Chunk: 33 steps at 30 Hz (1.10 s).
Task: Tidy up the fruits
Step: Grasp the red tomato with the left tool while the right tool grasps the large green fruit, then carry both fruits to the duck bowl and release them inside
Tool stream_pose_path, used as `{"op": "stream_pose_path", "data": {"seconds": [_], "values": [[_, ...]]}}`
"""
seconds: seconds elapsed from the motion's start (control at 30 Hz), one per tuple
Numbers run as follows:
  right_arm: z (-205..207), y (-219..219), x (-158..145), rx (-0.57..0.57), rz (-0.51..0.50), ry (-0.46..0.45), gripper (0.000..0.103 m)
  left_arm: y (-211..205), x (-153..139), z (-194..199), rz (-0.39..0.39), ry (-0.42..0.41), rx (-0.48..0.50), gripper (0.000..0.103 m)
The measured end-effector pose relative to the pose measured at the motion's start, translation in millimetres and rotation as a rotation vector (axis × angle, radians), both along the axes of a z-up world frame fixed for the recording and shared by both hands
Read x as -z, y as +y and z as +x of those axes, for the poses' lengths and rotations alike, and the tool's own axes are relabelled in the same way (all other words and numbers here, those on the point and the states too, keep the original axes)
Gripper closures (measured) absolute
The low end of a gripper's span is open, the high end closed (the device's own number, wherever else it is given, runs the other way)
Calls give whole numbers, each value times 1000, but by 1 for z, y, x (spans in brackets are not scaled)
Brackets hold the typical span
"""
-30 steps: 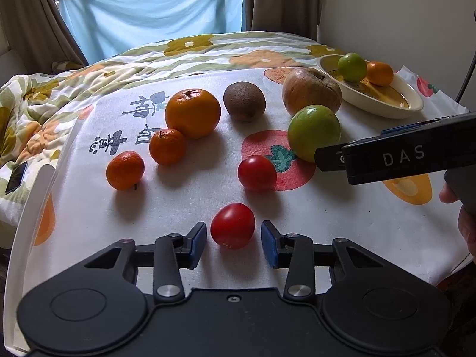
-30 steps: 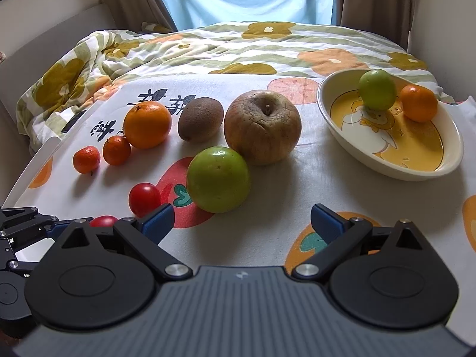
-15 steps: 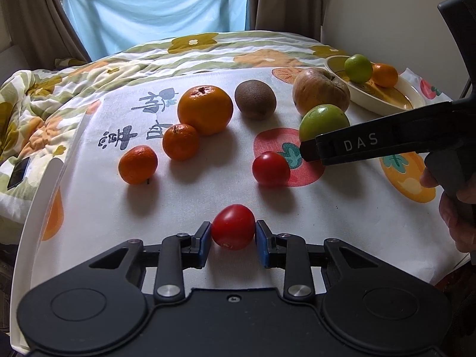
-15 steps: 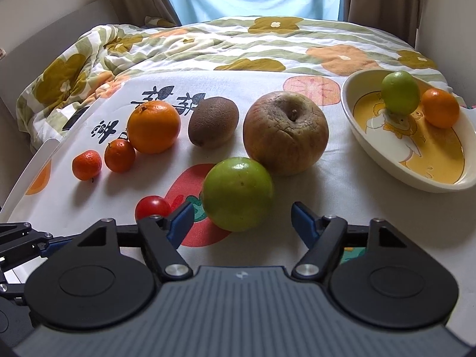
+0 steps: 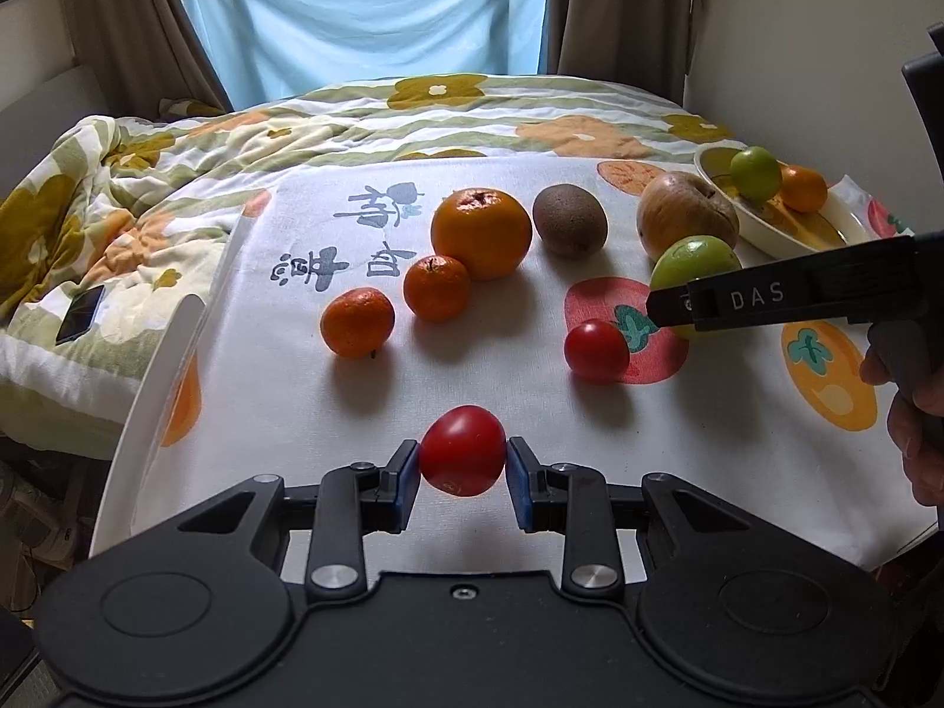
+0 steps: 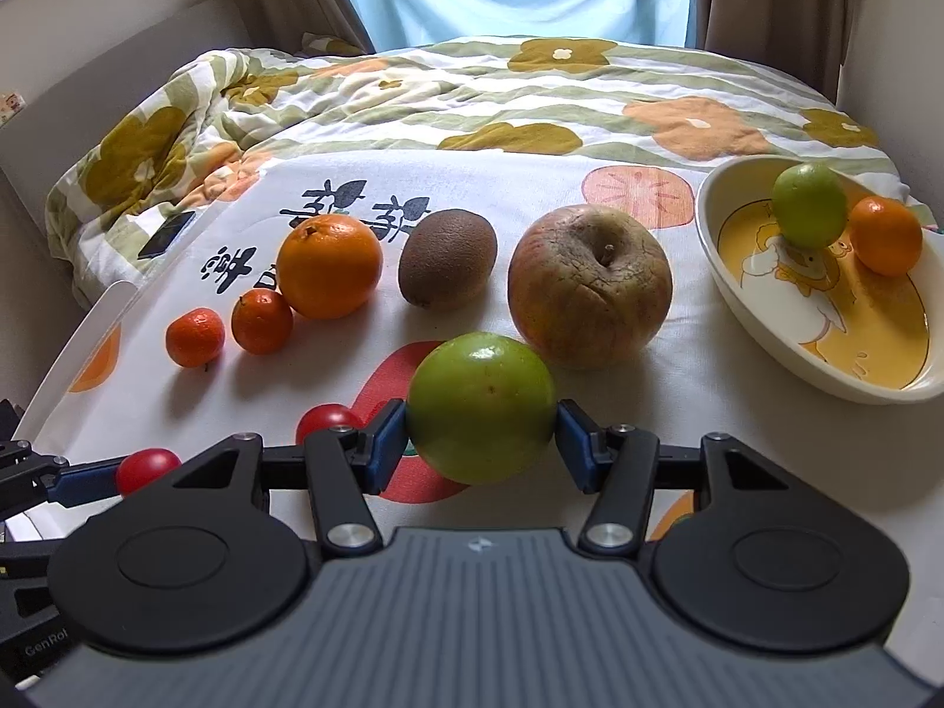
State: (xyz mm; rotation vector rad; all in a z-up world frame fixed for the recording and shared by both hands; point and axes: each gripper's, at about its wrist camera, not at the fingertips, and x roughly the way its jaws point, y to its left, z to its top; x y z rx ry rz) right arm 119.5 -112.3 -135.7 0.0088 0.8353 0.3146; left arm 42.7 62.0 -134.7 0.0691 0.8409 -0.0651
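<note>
The left claw (image 5: 462, 466), open around it a second ago, now clamps the small red oval tomato (image 5: 462, 449) and lifts it just off the printed white tabletop cloth (image 5: 283, 401). The right claw (image 6: 481, 435) is closing, blue pads meeting the round green apple (image 6: 481, 407) that sat ahead of wide jaws earlier. Both fruits seem bound for the cream oval duck-print dish (image 6: 767, 348).

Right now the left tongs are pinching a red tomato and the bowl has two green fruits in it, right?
Not quite. The bowl holds one green fruit and one small orange, as the right wrist view shows. The left tongs do pinch a red tomato.
</note>
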Motion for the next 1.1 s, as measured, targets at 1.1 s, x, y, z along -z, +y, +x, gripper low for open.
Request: {"op": "stream_pose_path", "data": {"seconds": [1.1], "values": [[-19,-159,-82,111,-3,-70,34,-141,-85,33,-65,-99,133,69]]}}
